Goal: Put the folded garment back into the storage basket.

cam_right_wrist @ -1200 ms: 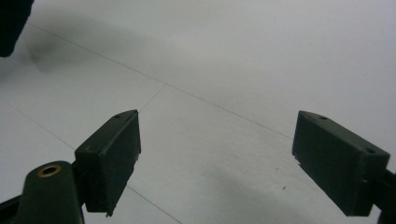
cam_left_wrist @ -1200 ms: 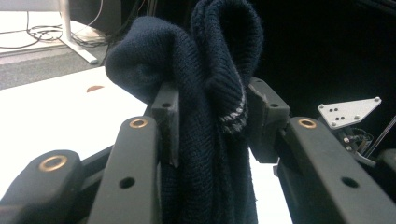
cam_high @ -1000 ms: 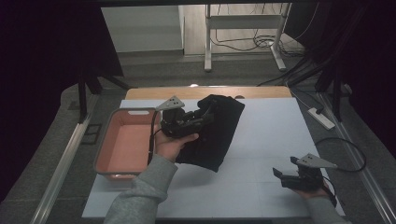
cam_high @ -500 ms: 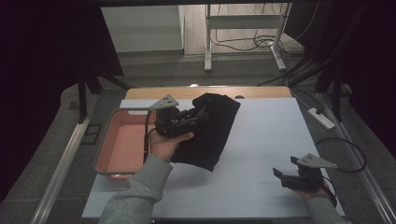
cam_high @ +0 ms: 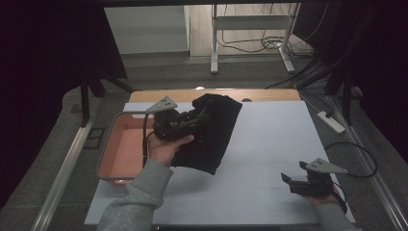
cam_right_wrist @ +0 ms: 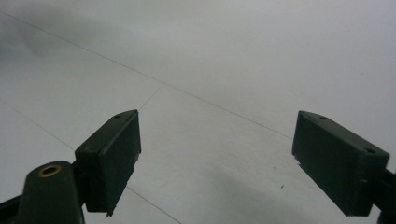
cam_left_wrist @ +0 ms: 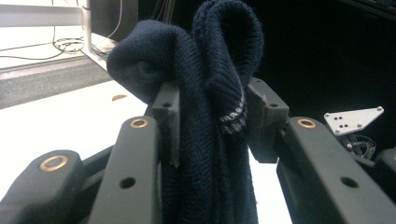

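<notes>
A dark navy knitted garment [cam_high: 211, 132] hangs above the white table, bunched at its top and draped down to the surface. My left gripper [cam_high: 199, 117] is shut on its upper folds, lifted beside the pink tray. In the left gripper view the knit [cam_left_wrist: 210, 93] is pinched between both pads [cam_left_wrist: 169, 119], with a pale stripe at one fold. My right gripper [cam_high: 287, 179] rests low at the table's right front corner. In its own view the right gripper [cam_right_wrist: 217, 163] stands open with bare tabletop between the fingers.
A pink tray [cam_high: 113, 159] sits at the table's left edge, just left of the held garment. A wooden strip [cam_high: 269, 95] runs along the far edge. A cable [cam_high: 358, 149] loops off the right side. Table legs and cords stand on the floor beyond.
My left gripper has shifted slightly left toward the pink tray with the garment in it. The right gripper has stayed where it was.
</notes>
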`<state>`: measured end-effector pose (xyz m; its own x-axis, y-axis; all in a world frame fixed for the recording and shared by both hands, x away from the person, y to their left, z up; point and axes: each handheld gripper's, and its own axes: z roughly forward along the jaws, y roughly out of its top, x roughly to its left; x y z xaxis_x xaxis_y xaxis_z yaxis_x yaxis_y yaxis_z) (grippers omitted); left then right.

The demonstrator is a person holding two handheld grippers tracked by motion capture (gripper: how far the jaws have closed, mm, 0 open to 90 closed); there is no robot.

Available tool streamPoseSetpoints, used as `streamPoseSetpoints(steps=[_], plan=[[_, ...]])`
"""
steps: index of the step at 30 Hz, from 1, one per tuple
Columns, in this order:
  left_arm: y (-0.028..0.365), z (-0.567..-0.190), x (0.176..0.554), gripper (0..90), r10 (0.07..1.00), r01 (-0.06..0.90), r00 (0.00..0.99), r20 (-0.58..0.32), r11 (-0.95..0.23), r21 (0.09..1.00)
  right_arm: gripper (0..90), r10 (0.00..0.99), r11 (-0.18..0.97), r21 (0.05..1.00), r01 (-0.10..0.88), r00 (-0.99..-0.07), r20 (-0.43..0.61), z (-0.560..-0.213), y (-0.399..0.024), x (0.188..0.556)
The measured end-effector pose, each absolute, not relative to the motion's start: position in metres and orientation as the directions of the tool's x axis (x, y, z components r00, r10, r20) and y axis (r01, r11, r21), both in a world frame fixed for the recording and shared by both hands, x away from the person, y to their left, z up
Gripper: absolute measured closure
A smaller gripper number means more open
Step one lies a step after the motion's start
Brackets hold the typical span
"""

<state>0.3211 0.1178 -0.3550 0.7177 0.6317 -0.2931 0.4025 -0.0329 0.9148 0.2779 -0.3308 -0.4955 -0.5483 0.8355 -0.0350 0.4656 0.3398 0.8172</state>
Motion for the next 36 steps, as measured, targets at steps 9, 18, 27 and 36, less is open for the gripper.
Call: streamPoseSetpoints(steps=[9, 18, 27, 36], plan=[[0.125, -0.352, 0.318, 61.5, 0.641, 0.399, 0.710, -0.293, -0.023, 0.917, 16.3, 0.836, 0.340, 0.817, 0.466, -0.548, -0.035, -0.495, -0.331, 0.278], [0.132, -0.350, 0.316, 61.7, 0.649, 0.395, 0.702, -0.292, -0.013, 0.919, 16.3, 0.835, 0.343, 0.816, 0.465, -0.549, -0.038, -0.496, -0.331, 0.278], [0.143, -0.344, 0.312, 61.9, 0.663, 0.383, 0.692, -0.286, -0.002, 0.924, 16.4, 0.835, 0.343, 0.816, 0.466, -0.549, -0.038, -0.496, -0.331, 0.278], [0.153, -0.342, 0.310, 62.1, 0.674, 0.378, 0.681, -0.286, 0.010, 0.926, 16.3, 0.834, 0.344, 0.816, 0.465, -0.550, -0.038, -0.496, -0.330, 0.278]])
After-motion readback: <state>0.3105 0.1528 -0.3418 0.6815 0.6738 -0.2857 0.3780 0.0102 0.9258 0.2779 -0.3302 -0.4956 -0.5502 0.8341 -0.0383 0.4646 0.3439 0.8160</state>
